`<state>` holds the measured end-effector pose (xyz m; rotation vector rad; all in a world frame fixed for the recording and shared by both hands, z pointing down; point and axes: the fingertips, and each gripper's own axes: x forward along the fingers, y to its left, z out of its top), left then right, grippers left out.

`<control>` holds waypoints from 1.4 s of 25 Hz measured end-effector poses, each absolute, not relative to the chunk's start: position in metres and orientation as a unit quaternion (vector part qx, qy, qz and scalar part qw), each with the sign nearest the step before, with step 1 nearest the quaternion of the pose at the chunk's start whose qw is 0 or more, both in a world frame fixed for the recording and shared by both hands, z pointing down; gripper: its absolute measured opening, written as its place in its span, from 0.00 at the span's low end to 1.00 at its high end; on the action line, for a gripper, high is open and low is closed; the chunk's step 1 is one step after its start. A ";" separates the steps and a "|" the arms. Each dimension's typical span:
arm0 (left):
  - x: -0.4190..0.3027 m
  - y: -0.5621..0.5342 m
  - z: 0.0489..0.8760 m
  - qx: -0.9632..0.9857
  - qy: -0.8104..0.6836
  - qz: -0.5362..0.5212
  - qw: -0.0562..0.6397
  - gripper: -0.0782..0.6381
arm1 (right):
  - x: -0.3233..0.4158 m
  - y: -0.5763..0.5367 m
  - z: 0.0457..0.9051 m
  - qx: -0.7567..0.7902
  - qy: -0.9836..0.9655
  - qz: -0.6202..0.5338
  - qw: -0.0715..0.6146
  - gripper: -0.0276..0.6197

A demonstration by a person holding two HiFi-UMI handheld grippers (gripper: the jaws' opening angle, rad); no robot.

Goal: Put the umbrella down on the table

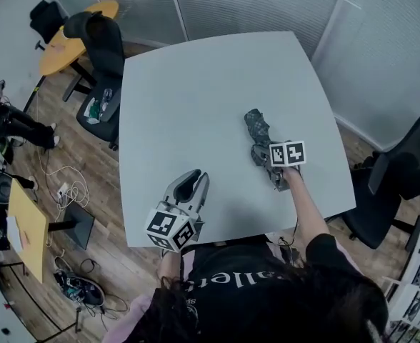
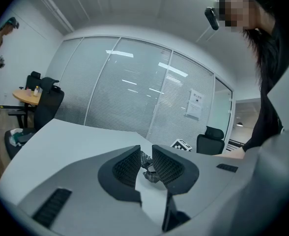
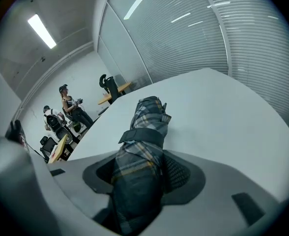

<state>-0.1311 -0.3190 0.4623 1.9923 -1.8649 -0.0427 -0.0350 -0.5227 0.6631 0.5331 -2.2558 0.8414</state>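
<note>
A folded plaid umbrella [image 1: 257, 133] with a dark strap round it is on the right half of the pale grey table [image 1: 196, 98]. My right gripper [image 1: 266, 159] is shut on its near end. In the right gripper view the umbrella [image 3: 145, 132] runs out between the jaws and slants down toward the tabletop; I cannot tell whether its far end touches. My left gripper [image 1: 191, 179] hovers near the table's front edge, left of the umbrella. Its pads [image 2: 126, 167] stand a little apart with nothing between them. Through that gap the umbrella [image 2: 147, 161] shows farther off.
Black office chairs stand at the back left [image 1: 103, 45] and at the right [image 1: 403, 174] of the table. A round wooden table [image 1: 67, 41] is farther left. Cables [image 1: 63, 184] and a yellow board [image 1: 28, 227] are on the floor. Two people [image 3: 71, 107] are by the far wall.
</note>
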 end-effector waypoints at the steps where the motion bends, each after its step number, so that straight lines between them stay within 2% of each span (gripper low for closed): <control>1: -0.132 -0.318 0.463 0.710 -0.673 -0.015 0.206 0.24 | -0.038 -0.528 0.670 0.202 -0.861 0.319 0.340 0.40; 8: -0.141 -0.316 0.468 0.689 -0.694 -0.015 0.211 0.24 | -0.047 -0.558 0.708 0.202 -0.849 0.291 0.393 0.40; 13: -0.142 -0.313 0.470 0.679 -0.702 -0.018 0.212 0.24 | -0.049 -0.560 0.721 0.201 -0.850 0.290 0.391 0.40; 26: -0.152 -0.300 0.470 0.672 -0.709 -0.027 0.212 0.24 | -0.043 -0.558 0.710 0.252 -0.858 0.291 0.341 0.48; 35: -0.152 -0.281 0.466 0.694 -0.690 -0.035 0.205 0.24 | -0.028 -0.524 0.641 0.250 -0.884 0.306 0.249 0.48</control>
